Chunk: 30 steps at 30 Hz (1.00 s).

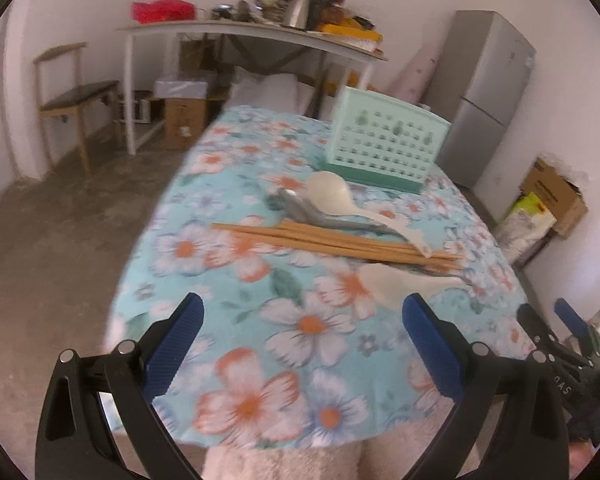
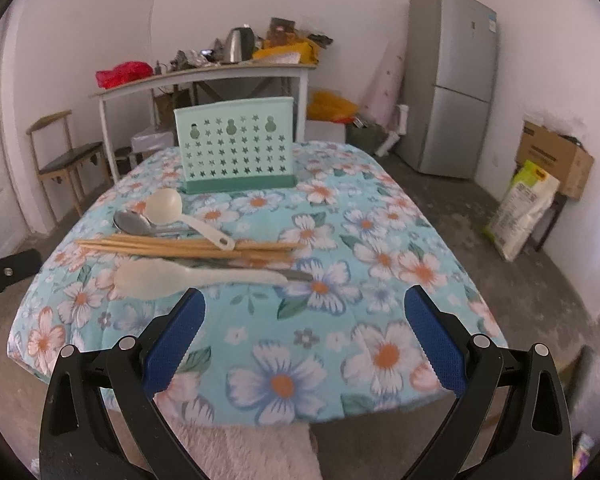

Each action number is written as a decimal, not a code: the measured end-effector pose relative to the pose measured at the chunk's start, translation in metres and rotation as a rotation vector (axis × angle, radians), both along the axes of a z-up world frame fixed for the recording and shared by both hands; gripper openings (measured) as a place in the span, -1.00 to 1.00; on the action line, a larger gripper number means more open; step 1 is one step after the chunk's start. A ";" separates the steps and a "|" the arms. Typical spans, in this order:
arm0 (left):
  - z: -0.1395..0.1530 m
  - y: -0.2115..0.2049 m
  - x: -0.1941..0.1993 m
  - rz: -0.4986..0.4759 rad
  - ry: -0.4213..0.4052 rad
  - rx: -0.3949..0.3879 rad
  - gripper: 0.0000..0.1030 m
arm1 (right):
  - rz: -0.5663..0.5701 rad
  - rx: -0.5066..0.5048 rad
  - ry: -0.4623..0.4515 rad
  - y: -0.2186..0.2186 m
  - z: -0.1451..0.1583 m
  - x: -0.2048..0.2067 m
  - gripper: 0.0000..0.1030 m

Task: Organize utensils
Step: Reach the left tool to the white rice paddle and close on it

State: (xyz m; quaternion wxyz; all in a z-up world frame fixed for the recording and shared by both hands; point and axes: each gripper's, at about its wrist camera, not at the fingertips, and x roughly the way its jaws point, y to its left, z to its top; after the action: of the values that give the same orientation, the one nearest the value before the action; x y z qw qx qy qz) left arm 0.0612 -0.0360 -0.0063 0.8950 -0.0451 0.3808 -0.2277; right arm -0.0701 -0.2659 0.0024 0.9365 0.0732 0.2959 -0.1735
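Note:
A mint-green perforated utensil holder stands upright at the far side of the floral-covered table. In front of it lies a pile of utensils: a white ladle, metal spoons, several wooden chopsticks and a white rice paddle. My right gripper hovers open just short of the paddle. My left gripper is open too, over the near cloth, with nothing between its fingers. The right gripper shows at the left wrist view's right edge.
Behind the table stand a white side table loaded with clutter, a wooden chair at left and a grey fridge at right. Cardboard boxes and a sack sit by the right wall. A fluffy cloth lies under the near table edge.

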 end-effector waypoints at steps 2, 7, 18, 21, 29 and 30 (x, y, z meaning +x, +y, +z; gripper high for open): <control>-0.004 -0.011 0.006 -0.032 0.007 0.002 0.89 | 0.017 0.022 -0.014 -0.007 -0.002 0.004 0.85; -0.016 -0.041 0.022 -0.121 0.019 -0.012 0.83 | 0.018 0.076 -0.003 -0.026 -0.013 0.016 0.85; -0.054 -0.060 0.050 -0.192 0.185 -0.127 -0.20 | 0.014 0.089 0.012 -0.044 -0.024 0.034 0.85; -0.061 -0.057 0.055 -0.185 0.221 -0.175 -0.52 | 0.022 0.074 -0.004 -0.044 -0.018 0.034 0.84; -0.066 -0.042 0.057 -0.171 0.278 -0.295 -0.85 | 0.065 0.016 -0.068 -0.038 0.014 0.027 0.62; -0.065 -0.037 0.056 -0.159 0.286 -0.300 -0.85 | 0.085 0.014 -0.075 -0.036 0.020 0.029 0.58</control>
State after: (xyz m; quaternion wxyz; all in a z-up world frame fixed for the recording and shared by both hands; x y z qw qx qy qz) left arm 0.1176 -0.0729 -0.0715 0.7943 -0.1795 0.4681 -0.3430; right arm -0.0408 -0.3024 0.0228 0.9528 0.0735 0.2648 -0.1288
